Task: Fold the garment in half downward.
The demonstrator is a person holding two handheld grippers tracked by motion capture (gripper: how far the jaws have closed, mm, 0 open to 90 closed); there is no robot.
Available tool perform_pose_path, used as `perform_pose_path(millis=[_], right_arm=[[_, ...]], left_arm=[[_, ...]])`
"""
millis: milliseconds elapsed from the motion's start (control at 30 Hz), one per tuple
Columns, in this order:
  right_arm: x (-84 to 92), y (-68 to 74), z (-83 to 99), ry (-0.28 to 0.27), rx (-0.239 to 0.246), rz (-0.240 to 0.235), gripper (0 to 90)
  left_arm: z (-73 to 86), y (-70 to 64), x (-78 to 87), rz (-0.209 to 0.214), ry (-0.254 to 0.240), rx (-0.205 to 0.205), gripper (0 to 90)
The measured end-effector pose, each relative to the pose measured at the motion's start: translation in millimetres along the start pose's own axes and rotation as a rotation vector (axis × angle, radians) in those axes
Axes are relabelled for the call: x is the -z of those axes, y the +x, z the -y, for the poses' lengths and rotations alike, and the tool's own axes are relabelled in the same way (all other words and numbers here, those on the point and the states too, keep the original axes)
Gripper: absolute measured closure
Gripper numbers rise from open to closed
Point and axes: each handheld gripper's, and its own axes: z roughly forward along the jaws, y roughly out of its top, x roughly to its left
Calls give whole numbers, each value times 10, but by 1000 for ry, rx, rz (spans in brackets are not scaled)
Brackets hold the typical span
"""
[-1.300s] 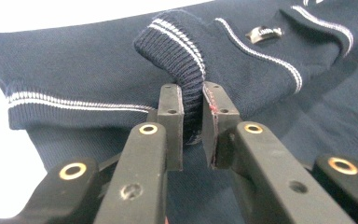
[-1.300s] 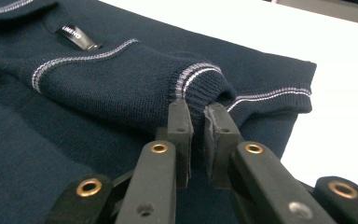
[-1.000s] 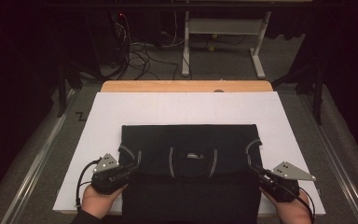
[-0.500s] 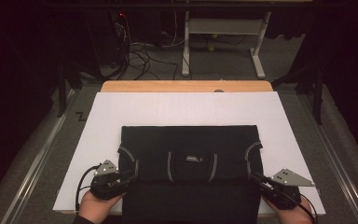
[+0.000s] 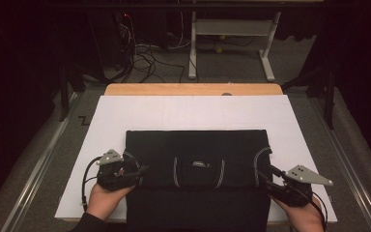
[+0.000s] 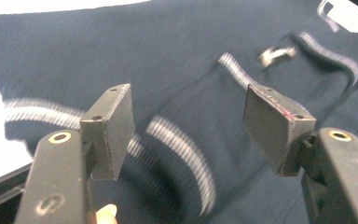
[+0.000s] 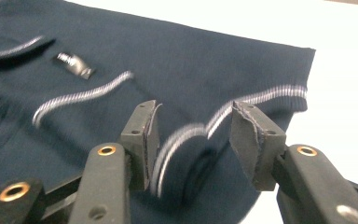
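Jaws parted over folded knit shirt

Dark navy knit shirt [image 5: 198, 159] lies folded into a flat rectangle on a white sheet [image 5: 193, 113] that covers the table, whose pale wooden edge [image 5: 193, 89] shows along the far side. The fabric is soft and finely ribbed, with thin white striped bands curving along the sleeve cuffs and collar, and a small woven label [image 7: 73, 64] sits near the collar.

The left gripper [image 6: 189, 126] has just been opening its jaws; they now stand wide apart, and the flat, dark grey rectangular pads [image 6: 116, 126] press on nothing. A striped cuff band arcs on the cloth just below and between them, blurred. Brass-coloured rivets mark the black arms behind each pad.

The right gripper [image 7: 196, 140] has likewise just been opening. Its pads [image 7: 254, 140] look worn and frayed at the edges and stand apart. A raised fold of the sleeve cuff, with its white stripe, lies between them; whether the cloth touches a pad I cannot tell.

In the high view each gripper sits at a near corner of the shirt, jaws pointing inward.
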Motion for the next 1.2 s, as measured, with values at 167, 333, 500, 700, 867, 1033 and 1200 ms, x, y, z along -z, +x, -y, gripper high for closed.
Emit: perform_pose_path(millis=[167, 333, 500, 700, 867, 1033, 1200], right_arm=[[-295, 9, -180, 28, 13, -16, 506], [-638, 85, -293, 123, 39, -88, 503], [-859, 189, -287, 215, 65, -119, 497], [-902, 272, -191, 259, 81, -146, 523], [-880, 282, -172, 249, 81, -147, 696], [-869, 317, -167, 242, 109, -160, 810], [-826, 340, -180, 211, 128, -158, 819]], left_arm=[[-150, 81, -265, -4, 56, 40, 308], [-240, 13, -457, 6, 116, 10, 317], [-221, -87, -632, -13, 189, -28, 324], [-146, -203, -763, -49, 262, -107, 325], [-128, -187, -757, -55, 242, -120, 439], [-125, -183, -761, -9, 235, -142, 671], [-120, -188, -733, 1, 212, -151, 778]])
